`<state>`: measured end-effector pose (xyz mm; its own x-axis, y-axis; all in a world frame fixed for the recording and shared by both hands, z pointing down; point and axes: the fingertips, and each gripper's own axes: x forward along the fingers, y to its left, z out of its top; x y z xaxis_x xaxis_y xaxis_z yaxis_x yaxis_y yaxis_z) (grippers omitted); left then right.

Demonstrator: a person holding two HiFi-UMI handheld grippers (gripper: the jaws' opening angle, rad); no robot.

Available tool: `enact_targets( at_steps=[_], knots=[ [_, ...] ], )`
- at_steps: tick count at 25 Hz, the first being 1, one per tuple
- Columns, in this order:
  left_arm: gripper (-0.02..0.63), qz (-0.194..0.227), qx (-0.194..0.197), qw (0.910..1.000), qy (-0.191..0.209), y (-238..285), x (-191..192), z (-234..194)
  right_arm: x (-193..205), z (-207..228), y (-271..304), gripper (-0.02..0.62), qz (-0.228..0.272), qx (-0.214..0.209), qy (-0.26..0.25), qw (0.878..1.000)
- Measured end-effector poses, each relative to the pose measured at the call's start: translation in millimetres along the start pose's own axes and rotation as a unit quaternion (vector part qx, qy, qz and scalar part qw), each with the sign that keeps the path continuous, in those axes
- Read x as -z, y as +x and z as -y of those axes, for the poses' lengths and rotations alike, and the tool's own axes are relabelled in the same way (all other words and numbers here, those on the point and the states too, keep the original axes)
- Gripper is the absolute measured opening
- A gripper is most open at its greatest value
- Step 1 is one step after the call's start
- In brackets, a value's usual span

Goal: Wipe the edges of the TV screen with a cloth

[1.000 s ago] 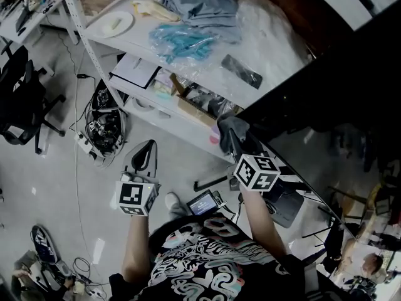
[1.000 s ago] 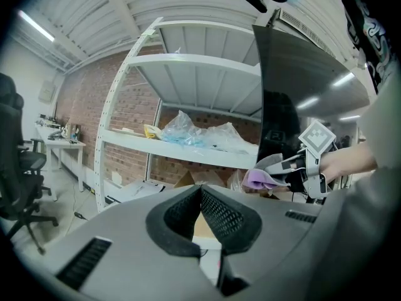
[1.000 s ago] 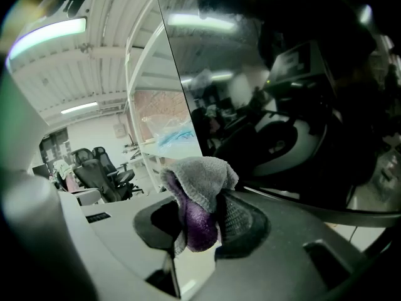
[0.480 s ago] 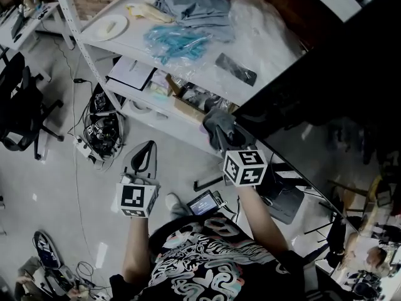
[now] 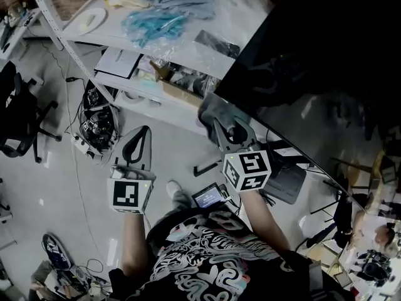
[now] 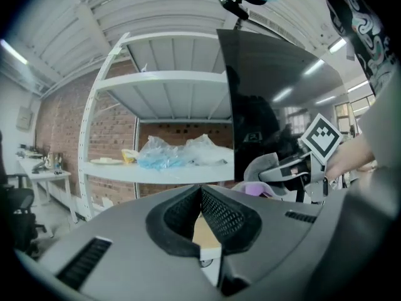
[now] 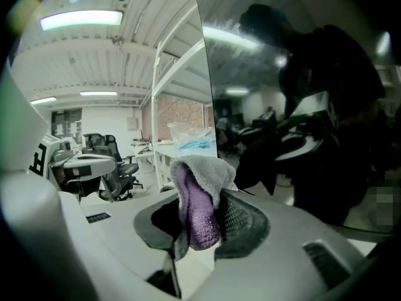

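At the lower corner of the TV screen point(image 5: 326, 55), the right tongs point(image 5: 227, 129) are clamped on a grey-and-purple cloth point(image 5: 215, 110), its wad sticking out ahead so fabric, not plastic, meets the edge. The left tongs point(image 5: 139, 150) hang low, pressed together on nothing, out of the way.

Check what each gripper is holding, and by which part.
Right gripper clamps the grey-purple cloth by a bunched fold, its end sticking out past the tips. Left gripper is shut on nothing.

No legible text, labels or numbers visible.
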<state>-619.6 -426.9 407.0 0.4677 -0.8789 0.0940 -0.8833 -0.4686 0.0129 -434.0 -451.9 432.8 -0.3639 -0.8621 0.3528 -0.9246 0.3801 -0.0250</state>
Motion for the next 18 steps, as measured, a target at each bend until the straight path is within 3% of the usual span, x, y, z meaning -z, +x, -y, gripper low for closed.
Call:
enact_targets(
  at_steps=[4,18],
  knots=[
    [0.017,0.027,-0.006,0.9996,-0.002,-4.2,-23.5,20.2,5.1,14.2,-41.4,0.137,0.017,0.009,0.014,1.000],
    [0.017,0.013,0.030,0.9984,0.047,-30.2,-36.9,145.0,11.7,69.1,-187.5,0.137,0.072,0.044,0.051,0.995]
  ],
)
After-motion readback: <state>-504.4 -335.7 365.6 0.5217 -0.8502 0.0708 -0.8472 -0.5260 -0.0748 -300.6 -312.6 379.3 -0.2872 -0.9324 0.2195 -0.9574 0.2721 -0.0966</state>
